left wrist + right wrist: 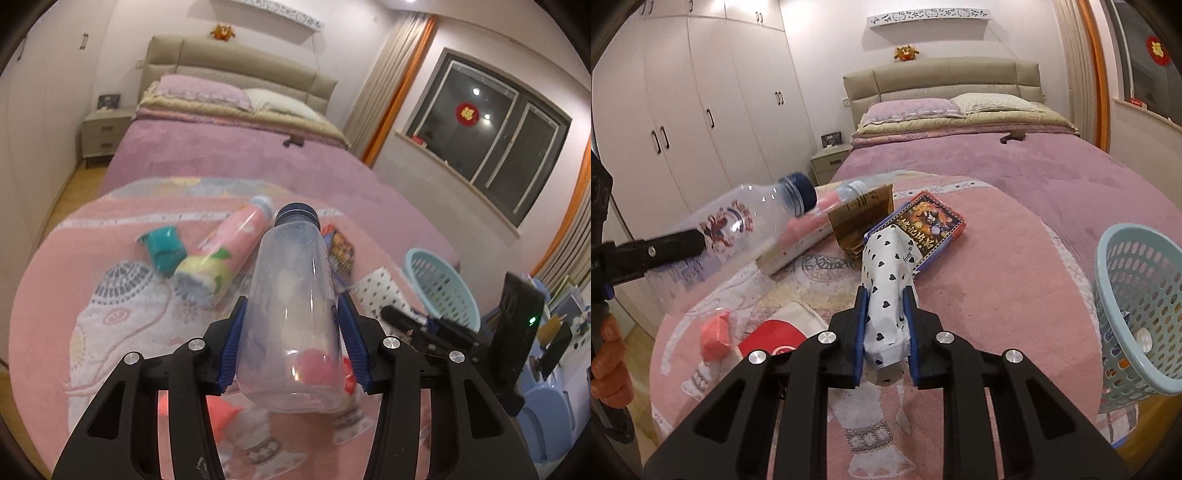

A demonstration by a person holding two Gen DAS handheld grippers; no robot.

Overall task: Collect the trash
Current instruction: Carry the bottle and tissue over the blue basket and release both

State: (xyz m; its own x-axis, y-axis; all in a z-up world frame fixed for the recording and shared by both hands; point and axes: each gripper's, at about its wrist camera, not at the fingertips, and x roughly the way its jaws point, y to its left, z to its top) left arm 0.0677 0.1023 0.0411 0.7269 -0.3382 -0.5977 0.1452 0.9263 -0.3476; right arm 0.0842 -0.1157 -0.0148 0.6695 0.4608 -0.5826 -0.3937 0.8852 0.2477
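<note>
My left gripper [293, 306] is shut on a clear plastic bottle [291, 306] with a dark blue cap, held above the pink blanket; the bottle also shows in the right wrist view [738, 229]. My right gripper [886, 299] is shut on a white wrapper with black hearts [886, 291], also seen in the left wrist view [376, 286]. A light blue perforated basket [1137, 306] stands to the right of the bed, holding some items; it shows in the left wrist view [439, 288] too.
On the blanket lie a pink bottle [229, 251], a teal wrapper [164, 251], a colourful card box [931, 225], a brown cardboard piece [860, 218], a pink packet [716, 336] and a red-and-white item [775, 339]. A wardrobe [701, 110] stands left.
</note>
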